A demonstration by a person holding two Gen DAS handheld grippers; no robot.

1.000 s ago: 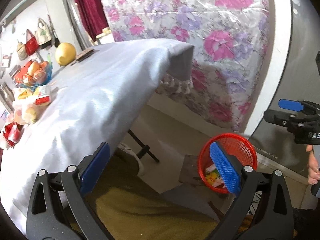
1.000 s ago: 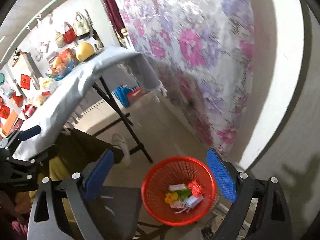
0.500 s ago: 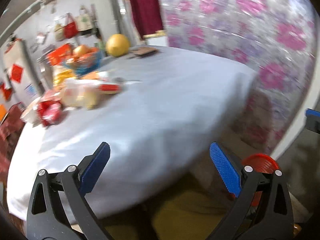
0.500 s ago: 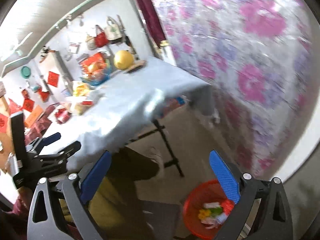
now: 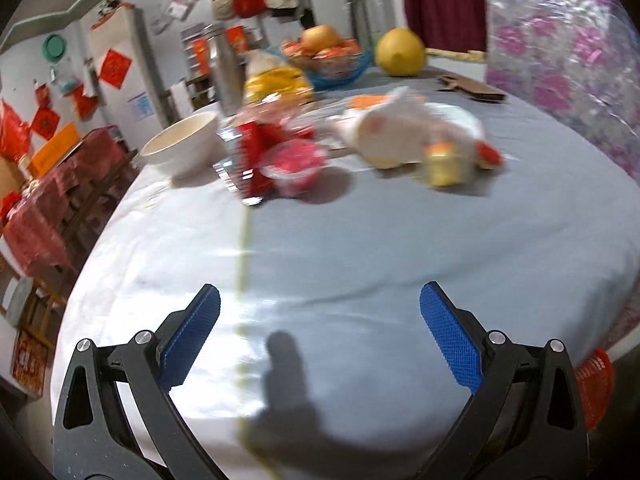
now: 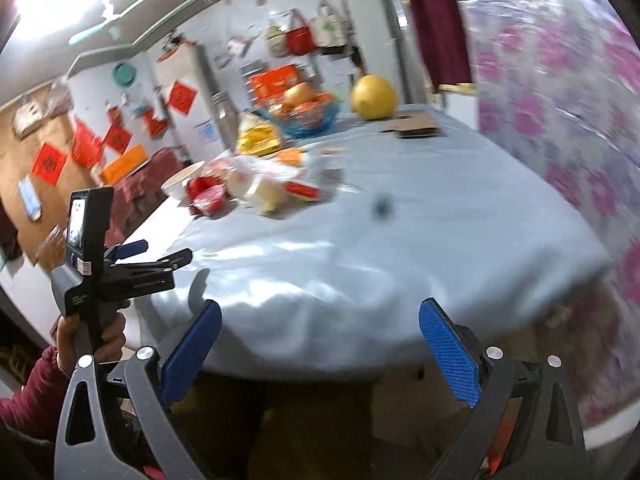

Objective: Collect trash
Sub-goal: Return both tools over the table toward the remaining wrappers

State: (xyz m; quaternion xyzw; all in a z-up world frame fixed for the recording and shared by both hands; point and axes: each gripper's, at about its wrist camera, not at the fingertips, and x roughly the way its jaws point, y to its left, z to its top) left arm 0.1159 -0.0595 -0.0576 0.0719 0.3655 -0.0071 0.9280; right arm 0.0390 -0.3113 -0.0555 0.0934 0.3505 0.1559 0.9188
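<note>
Left wrist view: left gripper [image 5: 320,328] and right gripper [image 6: 320,332], jaws apart, empty; the red wrapper [image 5: 280,160], upper centre, should be approached squarely.

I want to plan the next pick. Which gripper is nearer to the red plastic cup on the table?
Left. The left gripper is over the tablecloth, facing the red plastic cup. The right gripper is off the table's near edge, farther back.

We see a pale blue-grey tablecloth [image 5: 400,248], a white bowl [image 5: 182,146] and a yellow pomelo [image 5: 400,52]. Blue textured pads [image 5: 192,336] line black gripper arms. The wall covering [image 6: 560,92] shows pink-purple flowers; the basket [image 5: 596,384] is red.
</note>
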